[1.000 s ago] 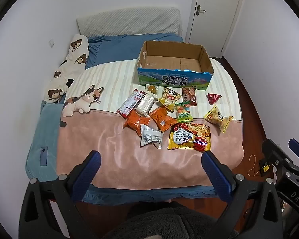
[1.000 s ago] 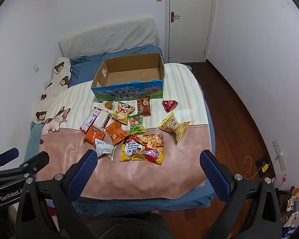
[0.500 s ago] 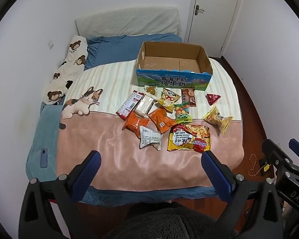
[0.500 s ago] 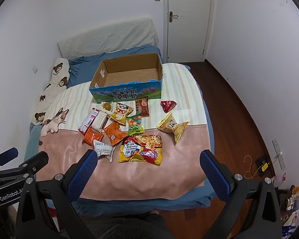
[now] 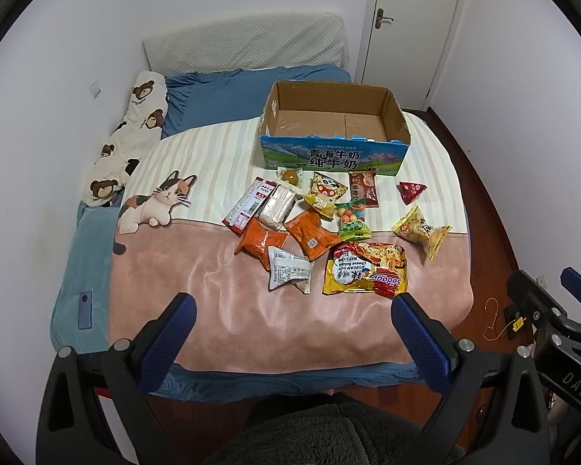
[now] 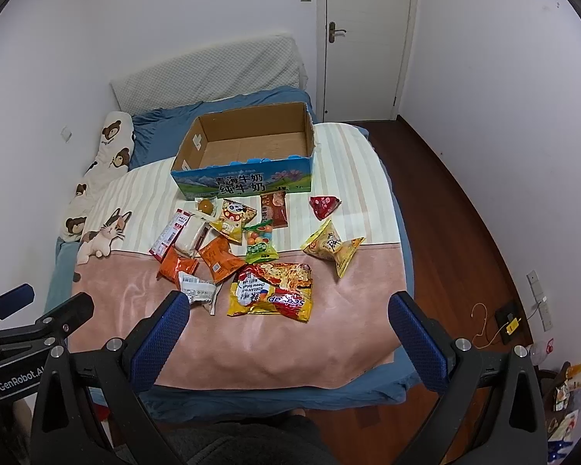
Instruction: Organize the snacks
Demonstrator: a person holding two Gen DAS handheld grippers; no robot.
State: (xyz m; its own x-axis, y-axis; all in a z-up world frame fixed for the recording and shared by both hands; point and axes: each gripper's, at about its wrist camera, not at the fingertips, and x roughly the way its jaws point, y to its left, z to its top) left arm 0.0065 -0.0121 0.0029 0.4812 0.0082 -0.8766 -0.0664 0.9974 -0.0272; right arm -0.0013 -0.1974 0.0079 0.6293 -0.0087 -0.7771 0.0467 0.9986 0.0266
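Several snack packets lie scattered on the bed in front of an empty cardboard box (image 5: 335, 145) (image 6: 248, 162). Nearest me are a large yellow-red noodle pack (image 5: 366, 274) (image 6: 273, 290) and a white packet (image 5: 288, 271) (image 6: 197, 292). Two orange packets (image 5: 261, 241) (image 6: 219, 257), a yellow crisp bag (image 5: 422, 230) (image 6: 333, 248), a red triangular packet (image 5: 410, 192) (image 6: 323, 205) and a green candy bag (image 5: 352, 221) (image 6: 259, 242) lie beyond. My left gripper (image 5: 290, 321) and right gripper (image 6: 288, 317) both hover open over the bed's near edge, holding nothing.
The bed (image 5: 228, 310) has a pink and striped blanket, a cat print (image 5: 155, 205) and a bear pillow (image 5: 135, 131) on the left. A phone (image 5: 85, 309) lies at the left edge. Wooden floor (image 6: 464, 232) and a shut door (image 6: 362, 38) are on the right.
Both views have shifted slightly closer to the bed; the snacks and the box have not moved, and both grippers stay open.
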